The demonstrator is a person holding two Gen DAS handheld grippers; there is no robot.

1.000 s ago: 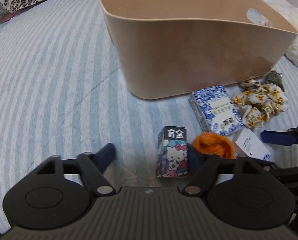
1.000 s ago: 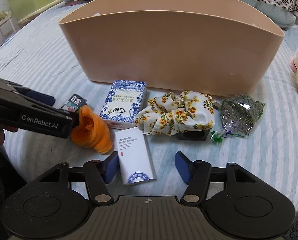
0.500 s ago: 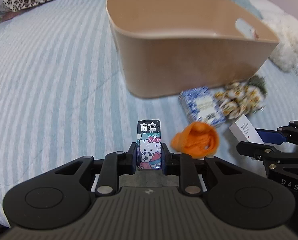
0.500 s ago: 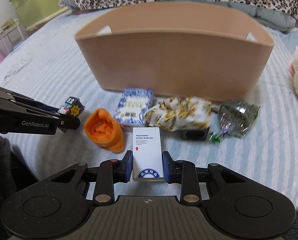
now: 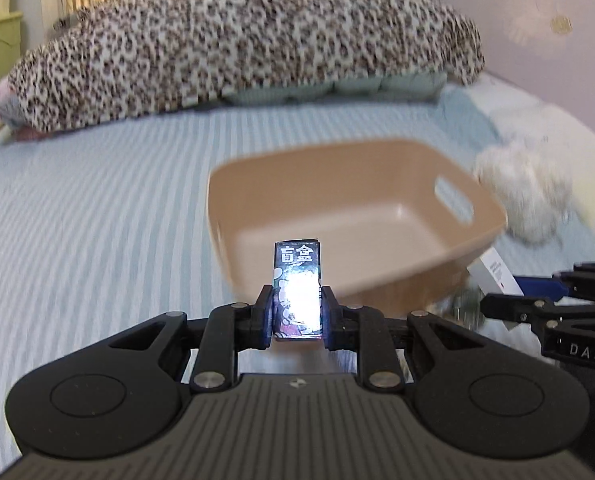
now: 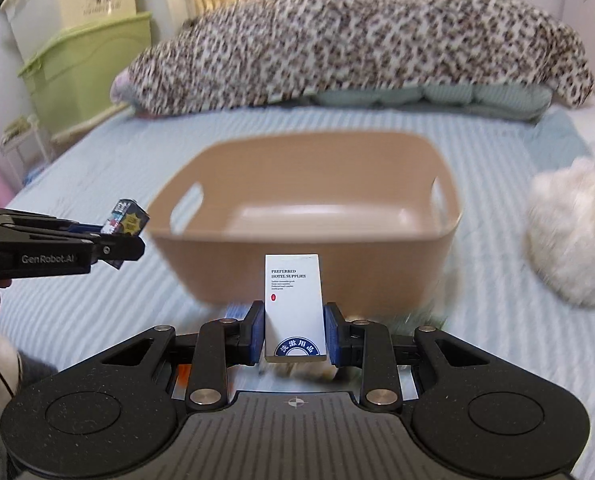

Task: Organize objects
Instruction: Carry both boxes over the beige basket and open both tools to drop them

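Note:
My left gripper (image 5: 296,316) is shut on a small Hello Kitty box (image 5: 297,288) and holds it in the air in front of the tan basket (image 5: 337,184). My right gripper (image 6: 295,334) is shut on a white hotel-supplies box (image 6: 295,304), also lifted before the tan basket (image 6: 309,168), whose inside looks empty. The left gripper with its small box (image 6: 125,220) shows at the left of the right wrist view. The right gripper's white box (image 5: 497,272) shows at the right of the left wrist view.
A leopard-print pillow (image 6: 357,40) lies at the bed's far end. A white plush toy (image 6: 569,236) sits right of the basket. Green storage bins (image 6: 85,76) stand beside the bed on the left. The remaining small items below the grippers are mostly hidden and blurred.
Both grippers shut on their boxes and have lifted them off the bed, rising so that the basket's inside now shows.

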